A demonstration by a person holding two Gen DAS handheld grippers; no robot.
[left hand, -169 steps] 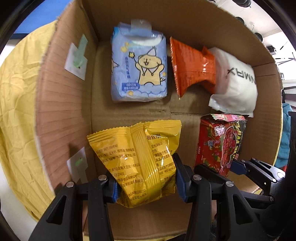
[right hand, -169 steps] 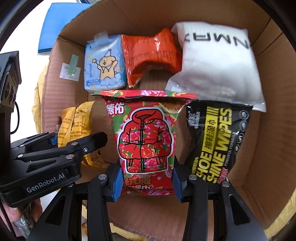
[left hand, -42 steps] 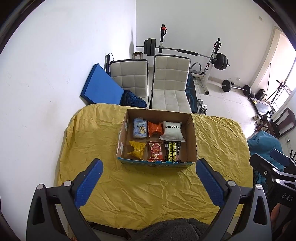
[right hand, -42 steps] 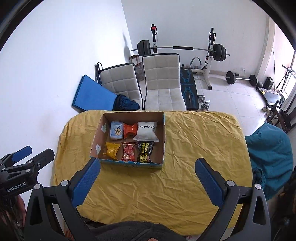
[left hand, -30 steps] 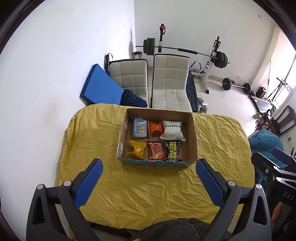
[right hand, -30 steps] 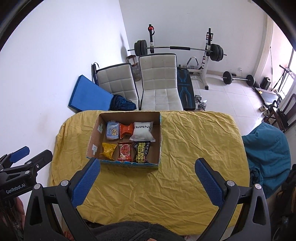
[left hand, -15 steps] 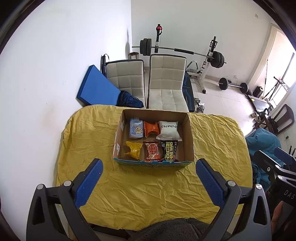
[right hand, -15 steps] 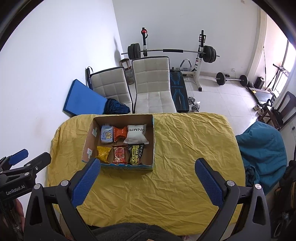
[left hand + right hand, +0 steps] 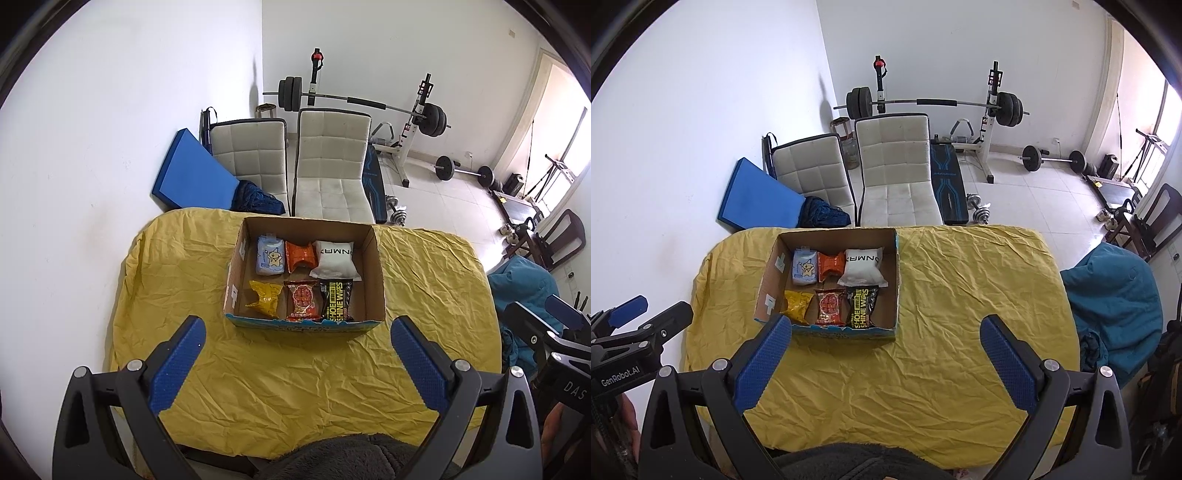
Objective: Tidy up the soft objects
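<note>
A cardboard box (image 9: 376, 266) (image 9: 897, 273) stands on the yellow-covered table and holds several soft packs in two rows. The back row has a blue pack (image 9: 270, 255), an orange pack (image 9: 301, 255) and a white pack (image 9: 335, 259). In front lie a yellow pack (image 9: 264, 298), a red pack (image 9: 303, 304) and a black shoe-wipes pack (image 9: 335, 303). My left gripper (image 9: 295, 354) hangs open high above the table's near side, with nothing between its fingers. My right gripper (image 9: 884, 352) is also open and holds nothing, well back from the box.
The yellow cloth (image 9: 295, 387) (image 9: 960, 295) covers the whole table. Two white chairs (image 9: 332, 166), a blue mat (image 9: 192, 177) and a barbell rack (image 9: 934, 103) stand behind it. A teal beanbag (image 9: 1115, 302) sits to the right. A dark fleece garment (image 9: 351, 458) fills the bottom edge.
Both grippers have let go of the yellow and red packs in the box, opened wide and pulled far up and back. Over the last second the view drifts slightly further away.
</note>
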